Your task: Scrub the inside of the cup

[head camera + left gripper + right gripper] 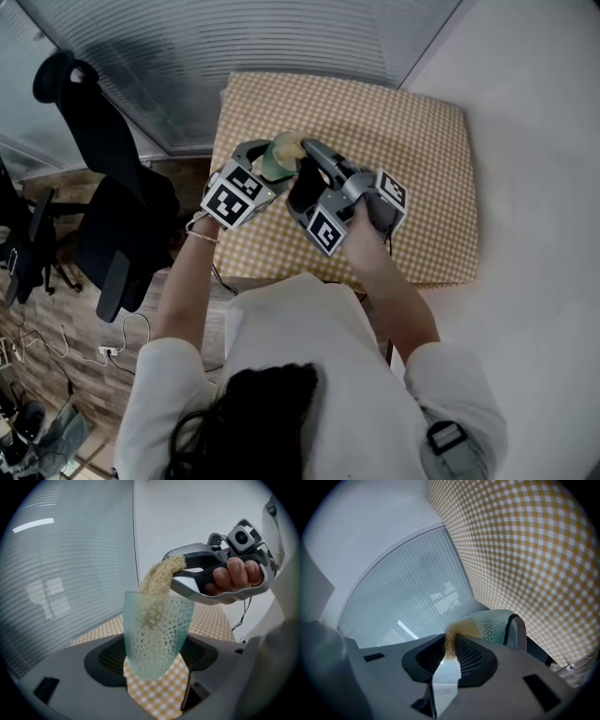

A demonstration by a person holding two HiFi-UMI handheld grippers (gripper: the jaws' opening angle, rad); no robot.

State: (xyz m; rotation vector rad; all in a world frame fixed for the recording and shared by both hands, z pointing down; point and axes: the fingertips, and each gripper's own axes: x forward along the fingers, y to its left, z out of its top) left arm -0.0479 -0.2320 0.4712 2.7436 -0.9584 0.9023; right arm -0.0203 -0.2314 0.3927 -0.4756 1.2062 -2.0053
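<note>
1. A black office chair [103, 187] stands off the left edge of the table.
2. My left gripper [263, 157] is over the left side of the table with the yellow and white checked cloth [412, 159], close to the left edge.
3. My left fingers [107, 659] are squeezed on the see-through pale green plastic cup with little dots [157, 634]. One finger is on each side of its bottom part.
4. I hold the cup up in the air over the cloth. It does not touch the cloth, and its open top faces my right gripper [450, 651].
5. A fuzzy tan scrubbing sponge [159, 576] goes in through the open top of the cup. The front end of the sponge is inside, and I can see it through the cup's side.
6. My right fingers are pinched tight on the back end of the sponge, just outside the cup's rim.
7. My right hand [236, 573] is wrapped around the grey handle of the right gripper, over the middle of the table.
</note>
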